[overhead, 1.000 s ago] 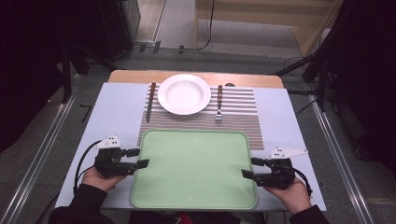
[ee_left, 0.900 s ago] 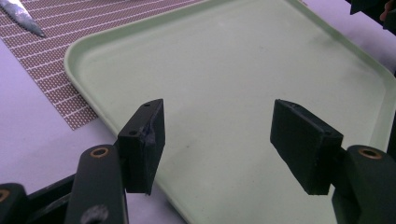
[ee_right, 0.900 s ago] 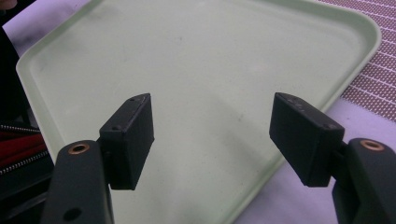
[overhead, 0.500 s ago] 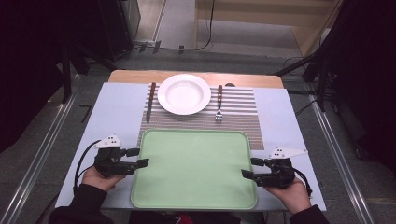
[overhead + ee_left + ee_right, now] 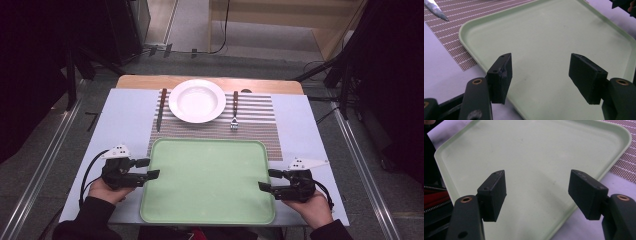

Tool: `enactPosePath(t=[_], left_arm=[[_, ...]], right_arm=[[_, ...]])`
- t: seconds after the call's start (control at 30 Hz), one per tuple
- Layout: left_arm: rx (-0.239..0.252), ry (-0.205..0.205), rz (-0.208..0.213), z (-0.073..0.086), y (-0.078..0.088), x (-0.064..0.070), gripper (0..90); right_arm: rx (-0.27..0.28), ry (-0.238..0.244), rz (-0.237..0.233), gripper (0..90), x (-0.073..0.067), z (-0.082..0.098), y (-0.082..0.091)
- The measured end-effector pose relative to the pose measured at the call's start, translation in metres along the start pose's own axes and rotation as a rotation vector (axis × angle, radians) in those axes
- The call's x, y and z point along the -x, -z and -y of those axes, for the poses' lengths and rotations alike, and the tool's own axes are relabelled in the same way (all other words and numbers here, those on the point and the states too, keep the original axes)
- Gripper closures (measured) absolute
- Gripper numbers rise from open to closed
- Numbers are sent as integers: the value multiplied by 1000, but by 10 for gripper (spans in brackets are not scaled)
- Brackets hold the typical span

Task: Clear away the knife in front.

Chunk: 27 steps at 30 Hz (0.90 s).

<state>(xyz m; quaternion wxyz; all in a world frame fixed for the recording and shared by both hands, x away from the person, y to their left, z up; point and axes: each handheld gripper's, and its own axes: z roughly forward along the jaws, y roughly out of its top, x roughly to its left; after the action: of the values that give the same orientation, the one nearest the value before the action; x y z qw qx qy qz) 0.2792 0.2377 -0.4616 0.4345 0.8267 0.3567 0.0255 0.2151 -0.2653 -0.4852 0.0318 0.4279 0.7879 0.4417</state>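
Now, at the left of the high view, the left gripper (image 5: pixel 147 168) sits at the left edge of the green tray (image 5: pixel 210 180), its jaws spread wide and pointing in over the rim. From the left gripper view, the tray's rim runs under and between the two black jaws, and nothing is clamped; the pads stand clear above the tray's surface. The tray lies flat on the tabletop (image 5: pixel 120 120), near the person's side, with its far edge lying over the near strip of the striped placemat (image 5: pixel 260 125). Beyond it on the mat stand a knife (image 5: pixel 161 107), a white plate (image 5: pixel 197 100) and a fork (image 5: pixel 234 110), well apart from both grippers. At the right, the right gripper (image 5: pixel 265 180) mirrors the first: its jaws are released and wide, reaching over the tray's right rim. Seen in the right gripper view, the rim crosses between the jaws, not gripped.
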Motion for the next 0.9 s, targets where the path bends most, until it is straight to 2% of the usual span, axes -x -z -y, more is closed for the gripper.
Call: enactPosePath(t=[0.27, 0.37, 0.6, 0.8, 0.9], left_arm=[[12, 22, -36, -5, -8, -10, 343], [7, 22, -41, -6, -9, -11, 343], [12, 11, -74, -9, -12, -12, 343], [35, 53, -111, -18, -17, -24, 343], [39, 57, -128, -21, -18, -27, 343]], right_arm=[[-1, 3, -6, 295, 0, 0, -1], [-1, 6, -13, 295, -1, 0, -1], [-12, 9, 5, 295, -1, 0, -1], [-7, 7, 2, 295, -1, 0, -2], [-10, 12, 10, 295, 0, 0, -3]])
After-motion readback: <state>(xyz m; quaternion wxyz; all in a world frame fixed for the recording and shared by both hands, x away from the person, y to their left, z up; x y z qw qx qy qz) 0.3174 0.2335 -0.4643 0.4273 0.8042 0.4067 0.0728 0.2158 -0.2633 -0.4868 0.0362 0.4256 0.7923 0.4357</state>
